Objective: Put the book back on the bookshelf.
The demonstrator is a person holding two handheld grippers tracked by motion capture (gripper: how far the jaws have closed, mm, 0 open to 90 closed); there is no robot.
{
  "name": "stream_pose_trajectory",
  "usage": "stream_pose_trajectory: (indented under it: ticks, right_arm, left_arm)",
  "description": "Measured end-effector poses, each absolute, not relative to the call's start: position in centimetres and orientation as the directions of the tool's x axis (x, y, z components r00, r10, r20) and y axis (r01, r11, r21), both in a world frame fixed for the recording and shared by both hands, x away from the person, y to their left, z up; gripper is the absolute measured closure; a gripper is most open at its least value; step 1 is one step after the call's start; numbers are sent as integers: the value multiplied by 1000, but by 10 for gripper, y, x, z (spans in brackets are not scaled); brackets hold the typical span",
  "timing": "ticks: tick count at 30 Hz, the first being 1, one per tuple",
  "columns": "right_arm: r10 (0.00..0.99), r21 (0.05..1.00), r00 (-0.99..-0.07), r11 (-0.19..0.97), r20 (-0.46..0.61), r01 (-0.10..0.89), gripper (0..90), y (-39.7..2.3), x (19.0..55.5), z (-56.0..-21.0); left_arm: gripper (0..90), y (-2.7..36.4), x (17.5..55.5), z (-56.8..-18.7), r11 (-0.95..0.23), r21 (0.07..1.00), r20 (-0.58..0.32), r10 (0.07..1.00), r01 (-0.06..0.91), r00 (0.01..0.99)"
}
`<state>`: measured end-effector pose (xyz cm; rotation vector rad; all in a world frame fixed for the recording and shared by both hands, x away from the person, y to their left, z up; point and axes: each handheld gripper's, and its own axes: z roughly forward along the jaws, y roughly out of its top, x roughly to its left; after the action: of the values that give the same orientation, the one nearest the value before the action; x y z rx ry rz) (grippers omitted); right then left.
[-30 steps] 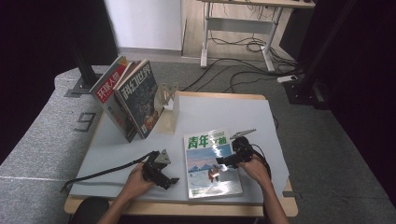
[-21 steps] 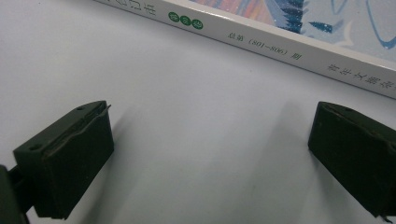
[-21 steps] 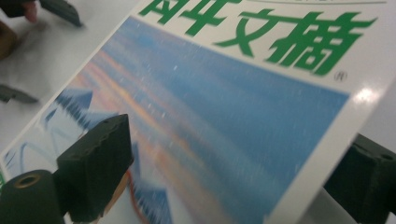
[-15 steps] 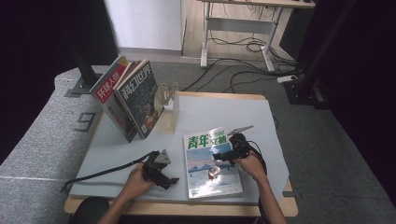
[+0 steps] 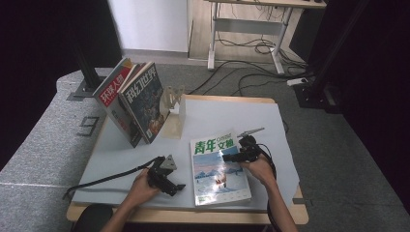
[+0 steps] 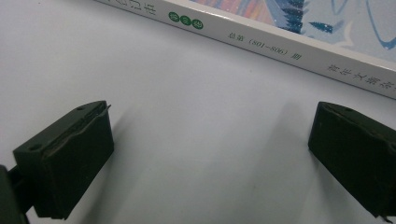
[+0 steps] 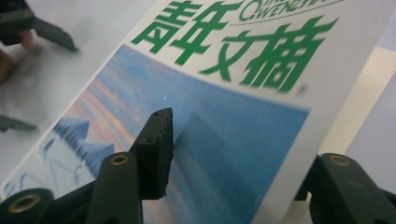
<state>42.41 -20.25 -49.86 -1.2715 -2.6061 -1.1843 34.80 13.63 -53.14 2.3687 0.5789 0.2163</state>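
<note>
The magazine (image 5: 220,169) with green title characters and a blue snowy-mountain cover lies flat near the front edge of the counter (image 5: 227,116), between the two hands, its title end pointing away from the person.

Right gripper (image 5: 231,157) comes in from the mag's right edge, near the top third of the cover. In the right gripper view (image 7: 233,154) one finger (image 7: 156,149) sits on top of the cover, casting a shadow on the blue part, and the other finger is off the right edge, lower down – the cover edge runs between them. The fingers have just been closing in, with the cover's right edge between them; they're still partly apart and I can't tell whether the pads actually press on the paper yet. The right hand (image 5: 258,169) wraps the gripper body, cable looping behind it.

Left gripper (image 5: 170,186) rests on the bare counter just left of the mag, held by the left hand (image 5: 140,186), cable trailing off to the left. In the left gripper view (image 6: 210,154) its fingers (image 6: 70,154) stand wide apart w/ nothing between them – only white counter surface, and the mag's spine w/ small printed characters running across just ahead, not touching.

Further back on the left, two more magazines (image 5: 135,99) lean upright against a clear acrylic stand (image 5: 174,104), well apart from the flat one. A small grey pen-like item (image 5: 250,130) lies just beyond the mag's top right corner.
</note>
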Motion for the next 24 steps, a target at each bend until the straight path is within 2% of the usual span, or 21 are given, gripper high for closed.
stream_pose_trajectory:
  ticks: [3,4,7,8,10,15,21,24]
  right_arm:
    - [684,637,-660,366,311,679,559,-198,428,-500]
    - [684,637,-660,366,311,679,559,-198,428,-500]
    - [694,651,-654,352,301,672,674,-196,429,-499]
    - [694,651,-654,352,301,672,674,-196,429,-499]
    - [691,667,-661,347,294,659,744,-196,428,-496]
    - [690,665,-666,360,283,654,740,-195,429,-494]
    - [720,660,-627,320,297,680,676,-190,441,-498]
    - [727,649,-617,316,303,692,690,-190,442,-500]
  left_arm:
    - [0,136,348,-531,-670,656,1,461,348,887]
    - [0,136,348,-531,-670,656,1,461,348,887]
    - [0,136,348,-531,-670,656,0,461,348,887]
    - [0,136,348,-531,-670,656,0,461,348,887]
    - [0,136,348,-531,-670,656,0,461,348,887]
    - [0,136,348,-531,-670,656,0,462,348,887]
    - [0,136,348,-531,-671,655,2,463,348,887]
    - [0,136,347,-531,-667,657,1,467,351,884]
